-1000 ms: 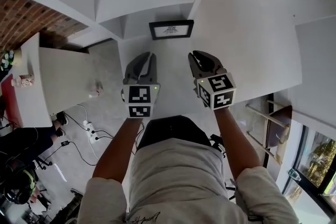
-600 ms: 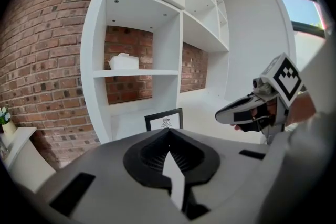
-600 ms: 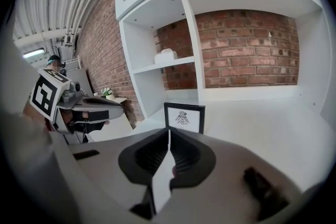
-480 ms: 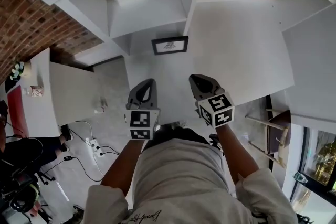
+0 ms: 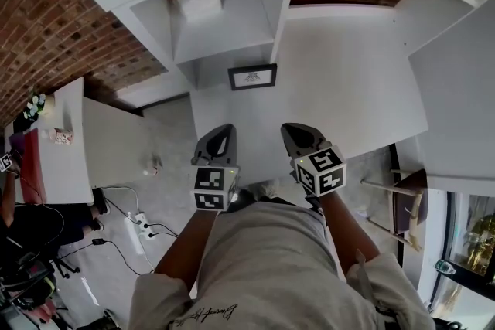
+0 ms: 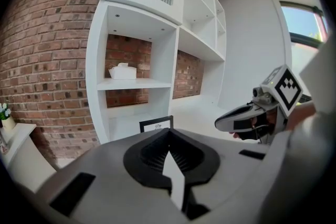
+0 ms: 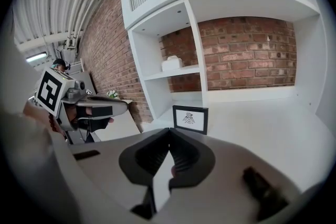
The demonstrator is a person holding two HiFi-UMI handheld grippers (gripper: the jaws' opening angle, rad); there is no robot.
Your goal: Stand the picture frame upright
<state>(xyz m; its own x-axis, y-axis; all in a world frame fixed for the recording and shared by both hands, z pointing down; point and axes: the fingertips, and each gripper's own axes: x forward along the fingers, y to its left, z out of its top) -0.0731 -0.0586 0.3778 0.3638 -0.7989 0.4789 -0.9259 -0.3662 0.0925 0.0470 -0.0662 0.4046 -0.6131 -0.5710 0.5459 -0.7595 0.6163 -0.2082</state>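
Note:
A black picture frame (image 5: 253, 76) with a white print stands upright on the white counter (image 5: 348, 81), beside the shelf unit's upright. It also shows in the left gripper view as the frame (image 6: 156, 125) and in the right gripper view as the frame (image 7: 190, 119). My left gripper (image 5: 223, 134) is shut and empty, held well short of the frame. My right gripper (image 5: 298, 132) is shut too, with nothing in it, level with the left one. Both hang in the air near my body.
A white shelf unit (image 5: 224, 19) with a tissue box (image 5: 199, 0) stands behind the frame, against a brick wall (image 5: 46, 19). A white side table (image 5: 54, 143) with small items is at the left. Cables and a power strip (image 5: 135, 216) lie on the floor.
Both grippers have drawn back toward my body, away from the frame. My head has tilted up, bringing more shelf and brick wall into view. The frame stays standing.

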